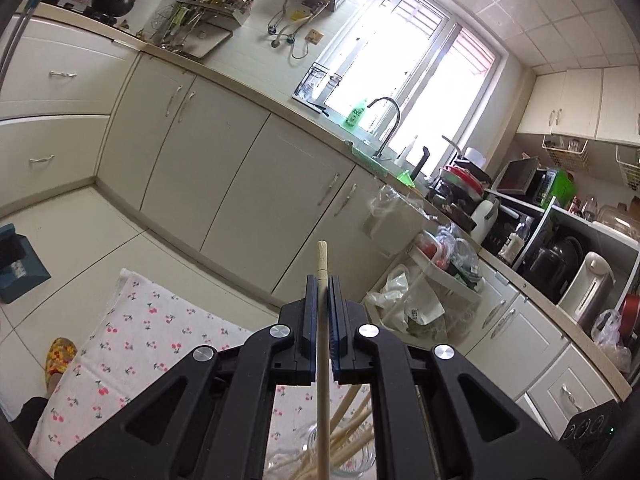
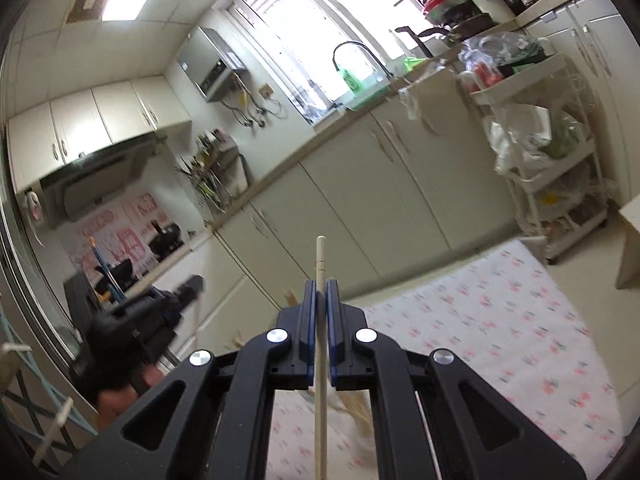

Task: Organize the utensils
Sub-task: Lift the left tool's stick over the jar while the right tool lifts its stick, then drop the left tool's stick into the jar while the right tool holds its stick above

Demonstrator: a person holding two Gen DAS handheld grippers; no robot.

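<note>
A pale wooden chopstick (image 1: 322, 264) stands pinched between the jaws of the left gripper (image 1: 322, 292), its blunt grooved end poking past the blue pads. The right gripper (image 2: 320, 296) pinches a second chopstick (image 2: 320, 256) the same way. More chopsticks (image 1: 352, 408) fan out below, above a cherry-print cloth (image 1: 132, 340). Cream cabinets (image 1: 224, 168) line the far side, tiled floor (image 1: 80, 232) open between, a cluttered white cart (image 2: 540, 128) nearby.
</note>
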